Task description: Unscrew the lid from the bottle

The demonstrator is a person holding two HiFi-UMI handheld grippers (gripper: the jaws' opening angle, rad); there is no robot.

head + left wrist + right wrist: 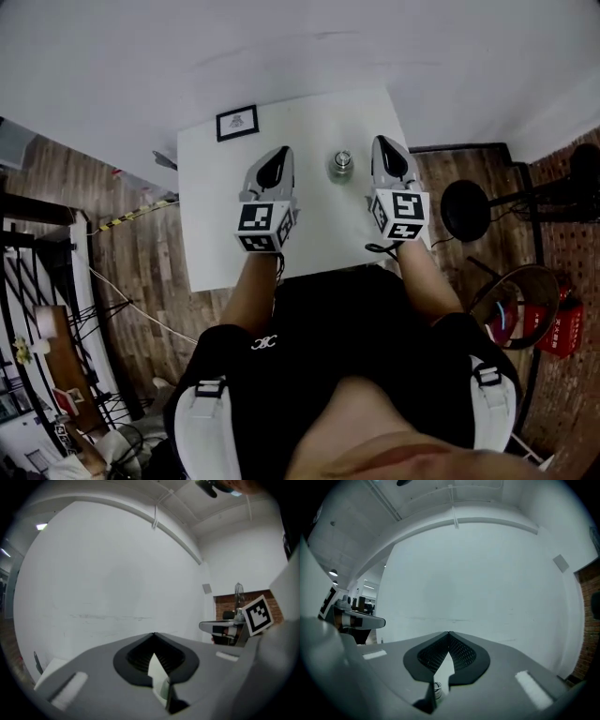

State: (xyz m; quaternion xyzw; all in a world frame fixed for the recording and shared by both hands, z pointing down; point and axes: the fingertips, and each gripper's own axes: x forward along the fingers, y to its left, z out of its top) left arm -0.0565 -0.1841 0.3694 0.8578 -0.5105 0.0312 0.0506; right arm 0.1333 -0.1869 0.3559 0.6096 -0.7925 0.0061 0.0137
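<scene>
Head view: the bottle (pixel 341 167) stands upright on the white table (pixel 314 230). Its long axis is vertical, so its lid (pixel 342 157) points straight up at the camera and sits on its neck. The bottle is in the far half of the table, between the 2 grippers and touching neither. The left gripper (pixel 279 152) and the right gripper (pixel 383 142) hover on either side of it. Both point away from the person toward the table's far edge, roughly parallel, with their marker cubes nearest the body. A bare forearm reaches out from the black-clad torso to each one. A small framed picture (pixel 237 123) lies at the table's far left corner.

Left gripper view: the 2 jaws are pressed together and their tips meet in a point, with nothing clamped between the ribbed pads (pixel 140 656). The camera looks nearly level or slightly upward at a plain white wall and the ceiling. The other gripper shows at the right edge with 1 square marker facing this way. A pale sliver shows in the slit below the pads; I cannot tell what it is.

Right gripper view: these jaws are also fully together, tips touching, and hold nothing. The view takes in wall and ceiling, with the other gripper at the left edge. Low in the slit under the pads a small ribbed round thing shows, too small to name for certain.
</scene>
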